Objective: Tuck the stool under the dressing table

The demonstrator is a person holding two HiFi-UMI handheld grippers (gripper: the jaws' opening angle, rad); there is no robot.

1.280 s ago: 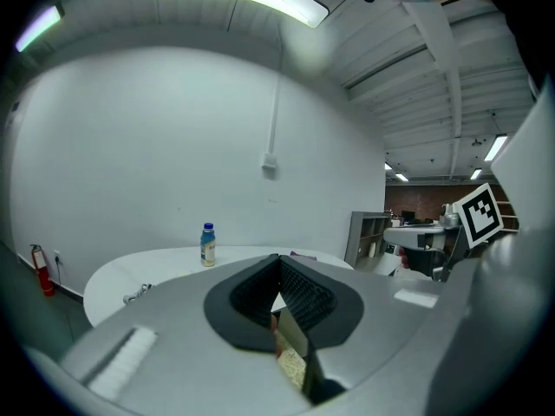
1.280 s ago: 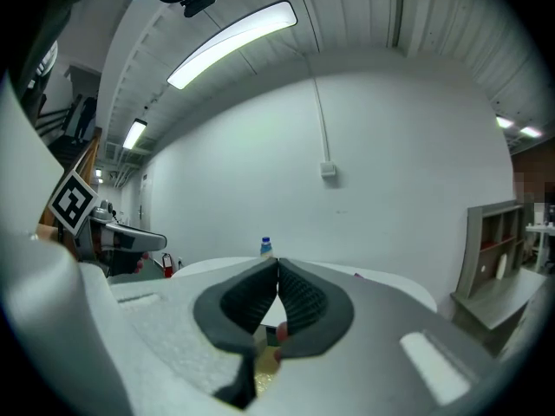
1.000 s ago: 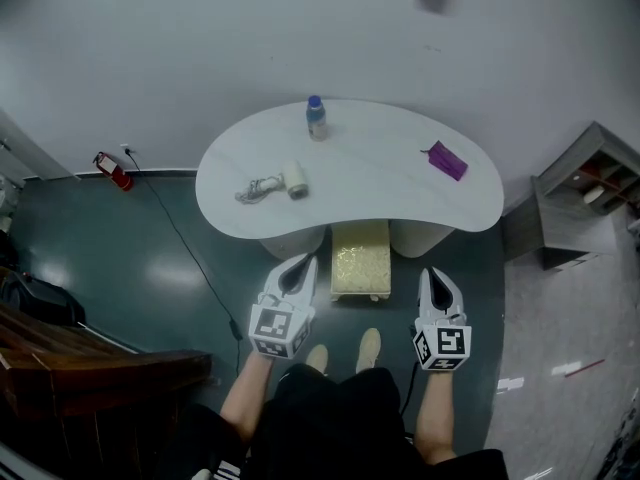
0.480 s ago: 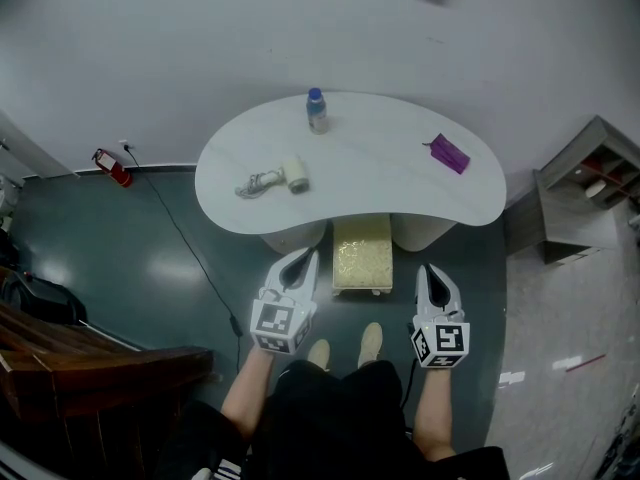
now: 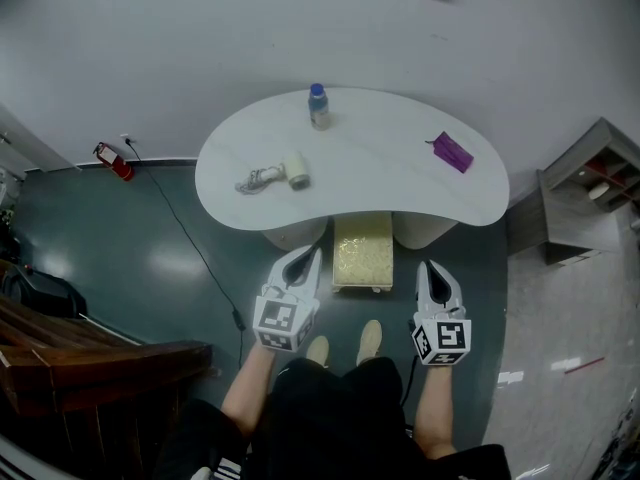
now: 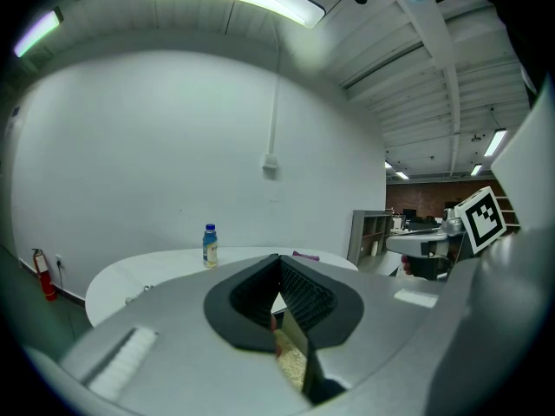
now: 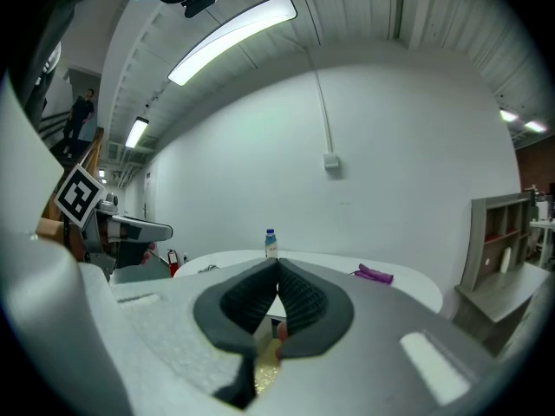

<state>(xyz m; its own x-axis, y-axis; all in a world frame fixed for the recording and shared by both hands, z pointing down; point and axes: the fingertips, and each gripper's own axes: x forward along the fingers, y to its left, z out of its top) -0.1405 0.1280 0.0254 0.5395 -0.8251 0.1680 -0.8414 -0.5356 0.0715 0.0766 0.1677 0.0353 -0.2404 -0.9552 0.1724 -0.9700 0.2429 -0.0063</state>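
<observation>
A stool [image 5: 361, 252] with a pale yellow cushion stands on the floor, its far end under the near edge of the white kidney-shaped dressing table [image 5: 380, 168]. My left gripper [image 5: 305, 260] hangs just left of the stool, shut and empty. On the stool's right, my right gripper [image 5: 433, 270] is likewise shut with nothing in it. Neither touches the stool. In the left gripper view the shut jaw tips [image 6: 279, 258] point at the table [image 6: 173, 267]. The right gripper view shows the closed tips [image 7: 277, 263] before the table [image 7: 399, 281].
On the table stand a small bottle [image 5: 318, 106], a cream roll with a cable [image 5: 280, 178] and a purple object [image 5: 451, 153]. A red fire extinguisher [image 5: 113, 161] leans at the left wall. A grey shelf unit [image 5: 585, 208] stands right. Dark wooden furniture [image 5: 90, 368] sits lower left.
</observation>
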